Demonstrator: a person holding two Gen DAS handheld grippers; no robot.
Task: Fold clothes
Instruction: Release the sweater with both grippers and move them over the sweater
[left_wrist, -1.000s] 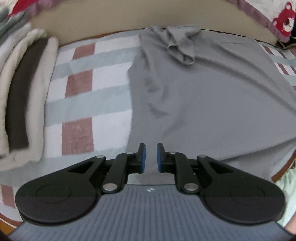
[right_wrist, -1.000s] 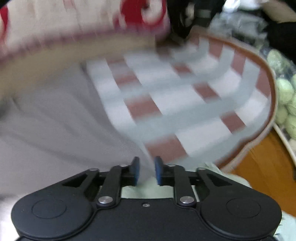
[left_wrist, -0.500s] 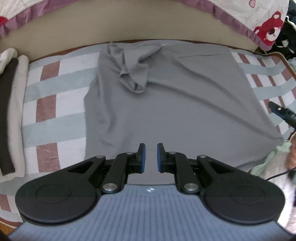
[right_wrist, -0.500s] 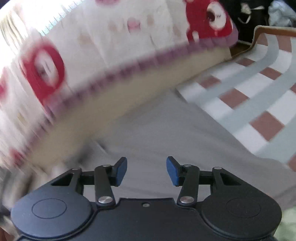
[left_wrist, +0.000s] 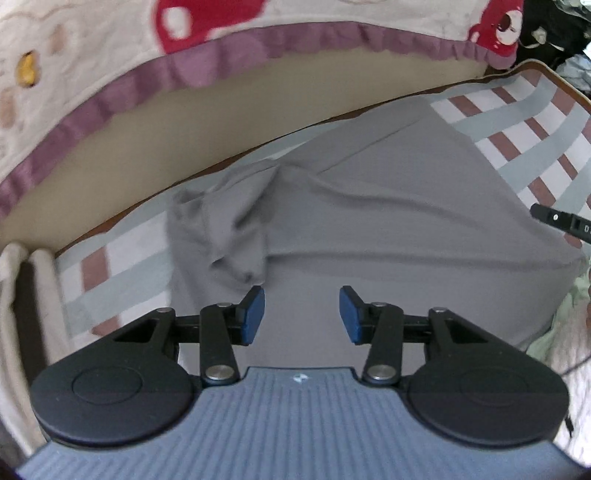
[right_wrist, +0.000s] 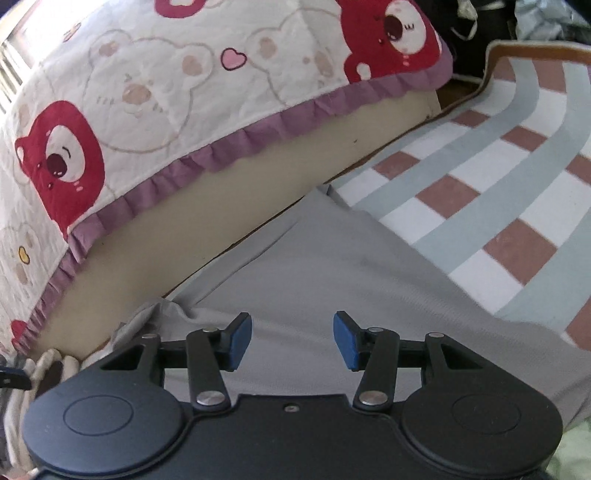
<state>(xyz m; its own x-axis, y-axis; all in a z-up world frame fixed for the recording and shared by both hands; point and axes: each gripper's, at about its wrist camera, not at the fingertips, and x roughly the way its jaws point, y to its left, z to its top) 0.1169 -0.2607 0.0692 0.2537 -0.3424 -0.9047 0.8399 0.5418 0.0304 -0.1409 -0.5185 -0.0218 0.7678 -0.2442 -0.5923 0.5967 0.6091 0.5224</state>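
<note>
Through the left wrist camera I look down on the grey garment (left_wrist: 388, 236), spread on the checked mat (left_wrist: 524, 147). My left gripper (left_wrist: 302, 315) hovers over its near part; its jaws are opening and nothing sits between the blue pads, only flat grey cloth beneath. The garment's far edge runs along the base of the beige bed side (left_wrist: 221, 122), almost touching it, so there is no spare room that way. To the left, a strip of bare mat separates the cloth from the stacked folded clothes (left_wrist: 33, 295), cream and dark, at the frame's edge. To the right, more open mat shows beyond the garment's slanting side. A bunched sleeve (left_wrist: 229, 229) lies folded in over the left part of the garment, its loose end pointing toward me. The cloth's longer run looks left to right across my view, though fisheye bending makes me unsure. The tip of the right gripper (left_wrist: 561, 221) pokes in at the right edge, above the garment's right corner.

Through the right wrist camera, the right gripper (right_wrist: 292, 339) stands released, pads well apart, with only the grey garment (right_wrist: 332, 266) below. Here the garment's right edge runs diagonally away toward the bed side, and wide bare checked mat (right_wrist: 498, 206) opens to its right. The bear-print quilt (right_wrist: 184, 92) with its purple frill overhangs the bed side (right_wrist: 184, 218) above the cloth's far edge.
</note>
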